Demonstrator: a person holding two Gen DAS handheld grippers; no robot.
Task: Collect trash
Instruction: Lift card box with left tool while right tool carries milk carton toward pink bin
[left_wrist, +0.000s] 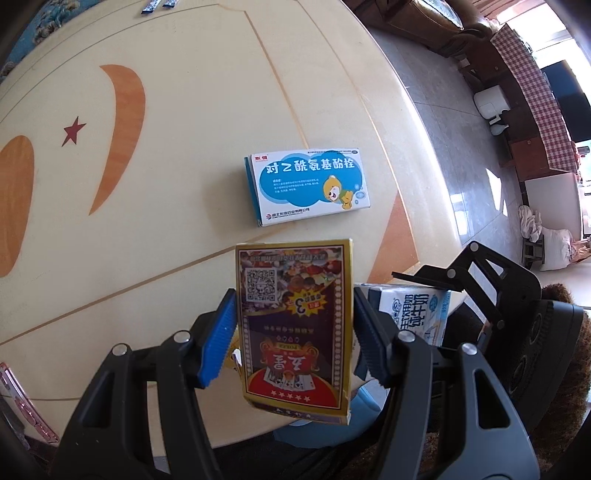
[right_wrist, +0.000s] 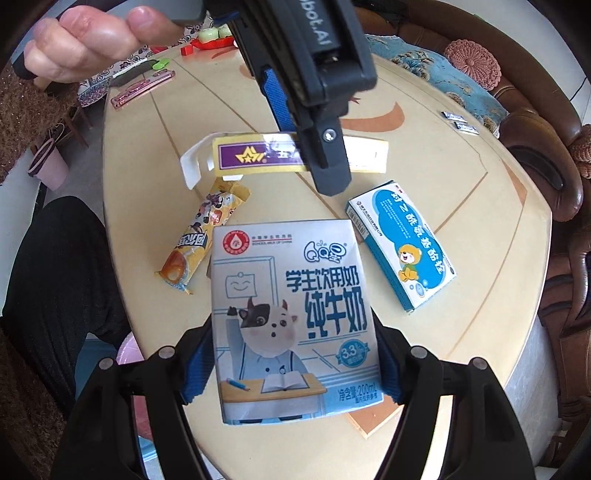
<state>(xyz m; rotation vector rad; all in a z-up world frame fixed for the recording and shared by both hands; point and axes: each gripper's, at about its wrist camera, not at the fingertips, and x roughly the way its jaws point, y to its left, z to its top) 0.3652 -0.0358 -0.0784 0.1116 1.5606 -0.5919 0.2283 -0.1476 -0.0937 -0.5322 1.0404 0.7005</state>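
My left gripper (left_wrist: 293, 325) is shut on a gold playing-card box (left_wrist: 295, 332) and holds it above the cream table (left_wrist: 147, 240). The box also shows in the right wrist view (right_wrist: 258, 157), with its white flap open, under the left gripper (right_wrist: 325, 147). My right gripper (right_wrist: 295, 369) is shut on a blue-and-white milk carton (right_wrist: 291, 317), held above the table's near edge; the carton also shows in the left wrist view (left_wrist: 413, 310). A blue-and-white medicine box (left_wrist: 308, 184) lies flat on the table, also seen in the right wrist view (right_wrist: 402, 243). A yellow snack wrapper (right_wrist: 201, 236) lies left of the carton.
Two small blue sachets (right_wrist: 460, 122) lie at the table's far edge, near a brown sofa (right_wrist: 546, 122). A pink phone (right_wrist: 142, 88) and a red plate with fruit (right_wrist: 214, 38) sit at the far left. A pink bin (right_wrist: 48, 162) stands on the floor left of the table.
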